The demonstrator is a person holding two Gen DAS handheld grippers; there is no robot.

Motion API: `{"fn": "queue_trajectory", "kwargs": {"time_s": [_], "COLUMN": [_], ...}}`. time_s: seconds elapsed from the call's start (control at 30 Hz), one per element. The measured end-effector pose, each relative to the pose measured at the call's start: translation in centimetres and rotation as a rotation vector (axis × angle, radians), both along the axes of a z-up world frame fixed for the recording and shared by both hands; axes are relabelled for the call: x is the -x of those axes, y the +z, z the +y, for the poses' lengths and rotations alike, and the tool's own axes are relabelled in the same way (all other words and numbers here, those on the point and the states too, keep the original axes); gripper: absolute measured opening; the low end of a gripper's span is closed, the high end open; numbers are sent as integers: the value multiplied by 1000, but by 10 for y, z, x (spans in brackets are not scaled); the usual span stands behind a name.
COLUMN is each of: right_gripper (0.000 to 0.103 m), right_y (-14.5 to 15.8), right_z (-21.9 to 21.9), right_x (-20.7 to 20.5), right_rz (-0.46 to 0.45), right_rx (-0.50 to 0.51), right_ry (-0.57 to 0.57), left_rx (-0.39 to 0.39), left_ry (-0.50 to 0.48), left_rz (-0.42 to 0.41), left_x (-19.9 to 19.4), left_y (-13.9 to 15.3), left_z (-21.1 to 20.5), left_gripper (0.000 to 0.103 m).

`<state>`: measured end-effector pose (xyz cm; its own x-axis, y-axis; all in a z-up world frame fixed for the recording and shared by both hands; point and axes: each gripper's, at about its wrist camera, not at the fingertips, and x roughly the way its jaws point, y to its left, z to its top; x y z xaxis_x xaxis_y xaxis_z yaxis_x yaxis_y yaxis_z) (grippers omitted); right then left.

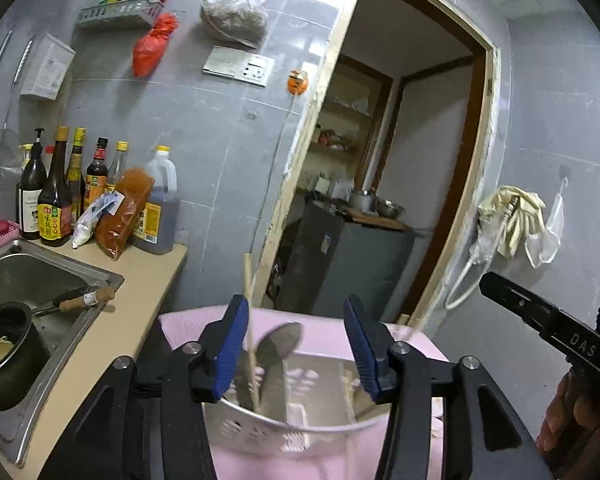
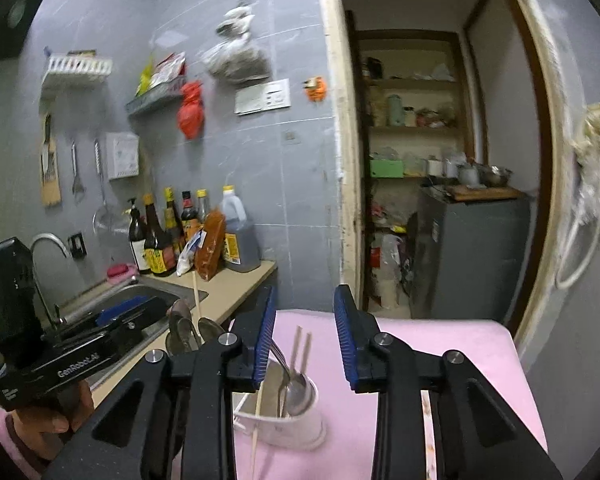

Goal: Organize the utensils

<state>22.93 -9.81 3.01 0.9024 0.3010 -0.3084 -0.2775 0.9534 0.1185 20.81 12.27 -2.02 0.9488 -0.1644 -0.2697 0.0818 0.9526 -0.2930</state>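
We judge the sorting to be nearly finished: the white perforated utensil holder (image 1: pixel 284 428) stands on the pink cloth (image 2: pixel 440 344), and the cutlery is already inside it. In its near compartment, as the left wrist view shows it, a dark spoon (image 1: pixel 278 346) and a pale chopstick (image 1: pixel 249 312) stand upright; from the right wrist view a fork (image 2: pixel 300 344) and a steel spoon (image 2: pixel 298 388) lean together in another part of the holder, though we cannot tell which divider separates them. Our left gripper (image 1: pixel 296 348) hangs just above the holder with its jaws parted and nothing clamped, the chopstick passing beside one pad. Our right gripper (image 2: pixel 305 336) is likewise open and empty, above the holder. Beside the holder, the sink (image 1: pixel 40 264) holds a black pot (image 1: pixel 4 356) and a wooden-handled tool (image 1: pixel 86 300); whether those belong to the job, we cannot say.
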Motion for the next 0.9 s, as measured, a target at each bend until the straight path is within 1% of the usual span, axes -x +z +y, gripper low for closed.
{"fn": "queue_trajectory", "kwargs": {"time_s": [0.03,0.07,0.17,0.2,0.23,0.33,0.4,0.43,0.47,0.5,0.6,0.77,0.9], "right_gripper": [27,29,40,43,44,52,61,62,67,71,77,86,91], "right_y": [1,2,3,3,4,5,6,6,6,5,4,-4,-13], "right_z": [-8,-14,-31,-36,-40,-56,-65,-70,-74,-79,-90,-106,-118], "right_x": [6,10,26,31,36,55,70,76,83,91,111,151,182], "right_rz": [9,15,29,33,35,42,43,44,45,49,59,74,86], "right_rx": [-12,-20,-45,-50,-54,-69,-74,-73,-72,-73,-73,-60,-52], "right_ry": [-13,-23,-44,-50,-51,-61,-62,-63,-64,-64,-65,-68,-84], "left_rx": [-1,-5,-14,-16,-20,-37,-46,-48,-49,-49,-55,-90,-103], "left_ry": [-5,-11,-13,-15,-13,-8,-1,3,5,7,16,29,30], "left_rz": [9,18,35,42,47,57,62,64,65,65,65,71,87], "left_x": [5,10,26,33,39,58,72,81,89,94,117,156,181], "left_y": [5,11,25,29,32,39,43,46,47,48,50,47,40], "left_z": [-4,-8,-17,-21,-23,-32,-38,-42,-45,-47,-59,-81,-95], "left_gripper": [51,54,64,67,69,77,86,89,92,94,101,103,103]}}
